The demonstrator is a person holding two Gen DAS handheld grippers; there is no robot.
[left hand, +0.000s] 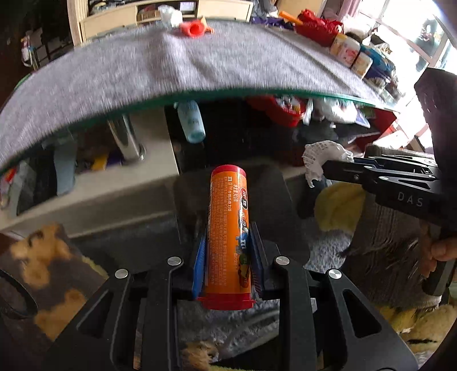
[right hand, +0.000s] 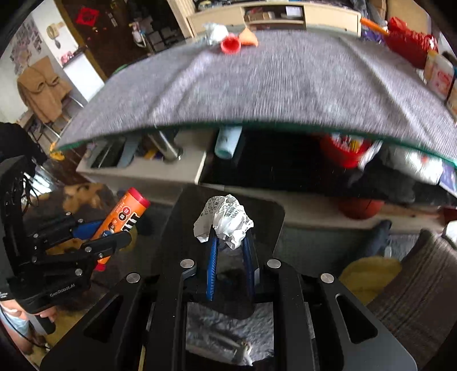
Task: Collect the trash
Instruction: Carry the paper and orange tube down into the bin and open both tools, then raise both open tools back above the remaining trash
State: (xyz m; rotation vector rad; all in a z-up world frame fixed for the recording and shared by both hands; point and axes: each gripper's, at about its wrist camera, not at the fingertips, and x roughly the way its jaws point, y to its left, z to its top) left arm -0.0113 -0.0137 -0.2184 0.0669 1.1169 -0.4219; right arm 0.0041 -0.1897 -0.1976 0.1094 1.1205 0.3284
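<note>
My left gripper [left hand: 227, 242] is shut on an orange candy tube [left hand: 228, 228] with a red cap, held lengthwise between the blue pads. It also shows in the right wrist view [right hand: 121, 217], at the left. My right gripper [right hand: 230, 237] is shut on a crumpled white paper receipt [right hand: 225, 221], which sticks out past the fingertips. In the left wrist view the receipt [left hand: 322, 159] and right gripper [left hand: 337, 171] are at the right. Both hang over a dark bin or seat [right hand: 257, 211], below the table's front edge.
A glass table with a grey cloth [left hand: 171, 71] spans the top. A red ribbed cup [left hand: 195, 28], white crumpled wrapper [left hand: 170, 14] and orange scrap [right hand: 248, 37] lie at its far edge. Boxes and a red basket [left hand: 317, 28] are at the right. Clutter fills the shelf beneath.
</note>
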